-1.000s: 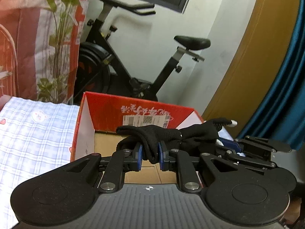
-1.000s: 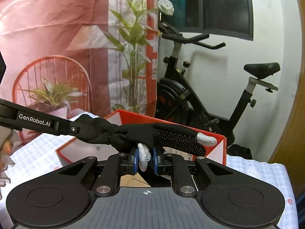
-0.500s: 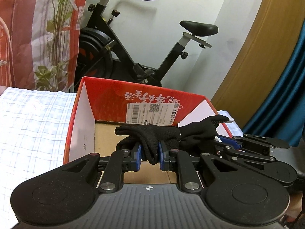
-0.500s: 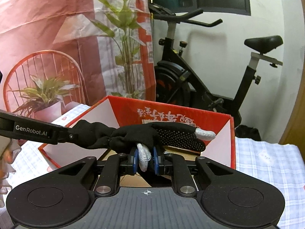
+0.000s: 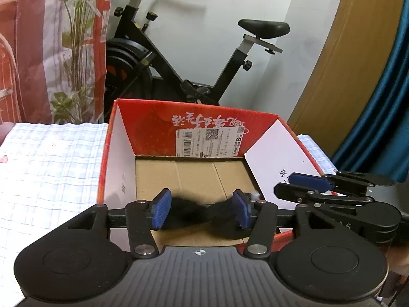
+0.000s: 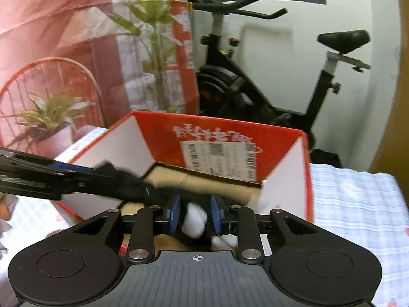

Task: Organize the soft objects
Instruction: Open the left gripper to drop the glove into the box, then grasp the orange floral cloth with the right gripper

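Observation:
A black knit glove (image 5: 189, 208) with white fingertips shows as a blur, low over the cardboard floor of the open red box (image 5: 153, 125). My left gripper (image 5: 201, 211) is opening. Its blue pads (image 5: 161, 212) stand wide on either side of the glove without pressing it. In the right wrist view, my right gripper (image 6: 195, 215) is opening too. A white fingertip of the glove (image 6: 194, 221) lies loose between its pads. The right gripper (image 5: 306, 185) reaches over the box's right wall, and the left gripper (image 6: 51, 174) comes in from the left.
The red box (image 6: 163, 133) sits on a checked cloth (image 5: 51, 166). Behind it stand an exercise bike (image 5: 179, 58), a red plant-print backdrop (image 5: 38, 51), a wooden panel (image 5: 340, 71) and a blue curtain (image 5: 388, 102). A hand (image 6: 3, 209) shows at the left edge.
Both grippers' jaws have spread apart. The glove, held stretched between them before, has slipped lower toward the box floor and is blurred. The right gripper has come down closer to the box.

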